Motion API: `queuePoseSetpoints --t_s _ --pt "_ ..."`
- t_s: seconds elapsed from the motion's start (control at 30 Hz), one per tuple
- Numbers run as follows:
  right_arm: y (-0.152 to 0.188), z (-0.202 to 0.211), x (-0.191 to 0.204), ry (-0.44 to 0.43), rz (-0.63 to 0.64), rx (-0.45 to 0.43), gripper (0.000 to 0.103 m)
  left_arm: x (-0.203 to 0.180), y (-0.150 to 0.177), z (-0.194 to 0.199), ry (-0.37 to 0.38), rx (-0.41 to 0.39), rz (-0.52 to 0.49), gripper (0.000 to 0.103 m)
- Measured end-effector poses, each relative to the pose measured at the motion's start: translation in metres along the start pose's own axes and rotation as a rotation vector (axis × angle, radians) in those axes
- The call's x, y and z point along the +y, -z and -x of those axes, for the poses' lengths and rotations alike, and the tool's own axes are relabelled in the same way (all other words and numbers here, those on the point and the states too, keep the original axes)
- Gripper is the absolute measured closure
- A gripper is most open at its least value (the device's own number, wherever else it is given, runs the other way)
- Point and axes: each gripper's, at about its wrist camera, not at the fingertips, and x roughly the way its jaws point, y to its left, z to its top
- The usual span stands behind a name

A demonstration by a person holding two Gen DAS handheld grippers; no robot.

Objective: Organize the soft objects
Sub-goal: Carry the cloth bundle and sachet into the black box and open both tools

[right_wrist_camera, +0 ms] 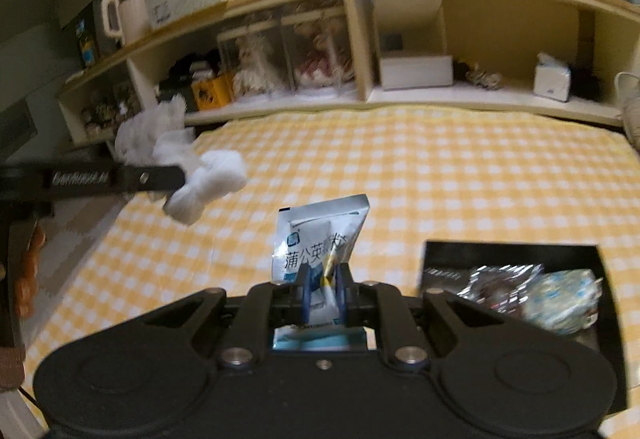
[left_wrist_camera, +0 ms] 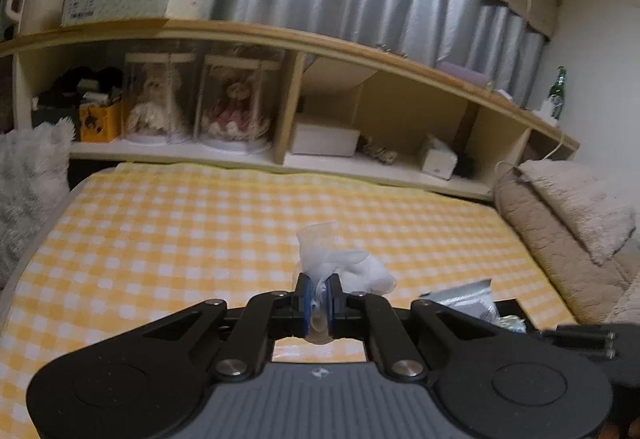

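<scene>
My left gripper (left_wrist_camera: 319, 297) is shut on a crumpled white soft packet (left_wrist_camera: 352, 271), held up above the yellow checked bedspread (left_wrist_camera: 180, 231). The right wrist view shows that same white packet (right_wrist_camera: 208, 183) at the left, pinched in the left gripper's black fingers (right_wrist_camera: 160, 175). My right gripper (right_wrist_camera: 323, 289) is shut on a blue and white sachet with printed characters (right_wrist_camera: 320, 235), which stands upright above the bed. A black tray (right_wrist_camera: 448, 259) lies on the bedspread at the right with a silver foil packet (right_wrist_camera: 500, 283) and a pale blue patterned packet (right_wrist_camera: 564, 299) in it.
A wooden headboard shelf (left_wrist_camera: 288, 39) runs along the far side, holding two dolls in clear cases (left_wrist_camera: 236, 99), white boxes and a tissue box (left_wrist_camera: 438, 159). Beige pillows (left_wrist_camera: 568, 207) lie at the right, a fluffy grey cushion (left_wrist_camera: 32, 175) at the left. A person's hand (right_wrist_camera: 28, 271) shows at the left edge.
</scene>
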Motion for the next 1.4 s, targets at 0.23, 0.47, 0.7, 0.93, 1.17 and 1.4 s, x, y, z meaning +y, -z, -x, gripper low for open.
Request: queuePoseSetpoints --t_s 0.23,0.47,0.7,0.93,1.17,1.4 --pt "-0.009 0.036 -0.046 0.067 -0.029 -0.03 0.09 -0.021 0.0 0.009 0.064 -0.028 -0.02 0.095" --pt "0.001 0.06 -0.096 0.15 -0.082 -0.046 0.09 -0.047 0.008 -0.001 0.112 0.006 -0.048 0.095" --pt "0.011 0.069 -0.132 0.18 -0.16 -0.064 0.09 -0.082 0.015 -0.033 0.166 0.053 -0.072 0.095" --pt "0.024 0.06 -0.153 0.188 -0.196 -0.004 0.09 -0.114 0.038 -0.072 0.19 0.126 -0.123 0.095" --pt "0.031 0.044 -0.156 0.17 -0.182 0.08 0.09 -0.12 0.052 -0.099 0.187 0.144 -0.157 0.095" --pt "0.037 0.026 -0.149 0.154 -0.144 0.16 0.09 -0.123 0.062 -0.119 0.217 0.199 -0.17 0.085"
